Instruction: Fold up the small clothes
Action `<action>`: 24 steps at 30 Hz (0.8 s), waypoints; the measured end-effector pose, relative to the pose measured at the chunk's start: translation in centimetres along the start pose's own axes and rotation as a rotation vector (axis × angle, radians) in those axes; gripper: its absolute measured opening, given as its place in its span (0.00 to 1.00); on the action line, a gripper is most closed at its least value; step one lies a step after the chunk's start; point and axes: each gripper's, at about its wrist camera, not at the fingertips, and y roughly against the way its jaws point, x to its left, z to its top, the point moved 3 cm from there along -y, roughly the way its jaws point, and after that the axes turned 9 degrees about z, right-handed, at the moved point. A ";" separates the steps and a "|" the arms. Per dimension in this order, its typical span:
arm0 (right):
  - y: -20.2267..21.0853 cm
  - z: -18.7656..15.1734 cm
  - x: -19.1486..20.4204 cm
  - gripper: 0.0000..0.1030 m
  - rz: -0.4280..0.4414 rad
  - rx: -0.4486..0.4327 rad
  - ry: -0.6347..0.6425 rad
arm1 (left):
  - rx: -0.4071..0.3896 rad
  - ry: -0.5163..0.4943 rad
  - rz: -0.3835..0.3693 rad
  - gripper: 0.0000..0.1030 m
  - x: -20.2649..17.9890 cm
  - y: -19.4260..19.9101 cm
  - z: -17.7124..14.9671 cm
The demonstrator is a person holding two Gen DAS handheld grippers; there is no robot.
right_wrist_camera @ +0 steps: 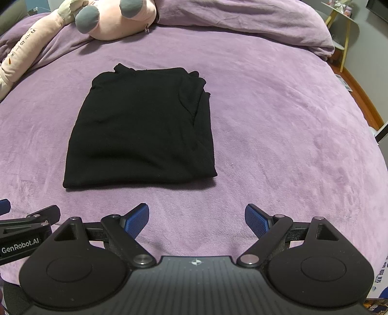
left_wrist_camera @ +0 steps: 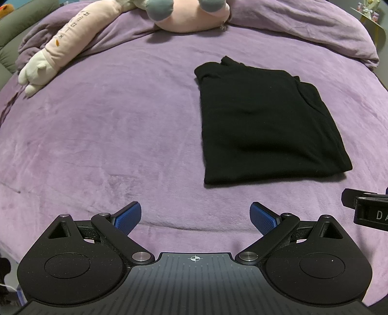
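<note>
Clothes here are one folded black soft top [left_wrist_camera: 264, 123], lying flat on the fuzzy purple blanket [left_wrist_camera: 109, 126]. The left gripper [left_wrist_camera: 196, 215] and right gripper [right_wrist_camera: 197, 218] both hang near it, spread wide, holding nothing. A long pink plush toy [right_wrist_camera: 114, 21] lies far behind.

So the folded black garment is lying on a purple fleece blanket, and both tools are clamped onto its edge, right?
Not quite. The folded black garment does lie on the purple fleece blanket, but neither tool grips it. The right wrist view shows the right tool open, short of its near edge; the left wrist view shows the left tool open too.
</note>
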 end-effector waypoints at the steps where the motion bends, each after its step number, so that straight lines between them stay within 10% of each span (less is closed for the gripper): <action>1: 0.0 0.0 0.0 0.84 0.000 0.000 0.000 | 0.000 0.000 0.000 0.97 0.0 0.0 0.0; 24: -0.5 0.1 -0.1 0.84 0.002 0.009 0.009 | 0.003 -0.011 -0.009 0.97 -0.3 -0.4 0.2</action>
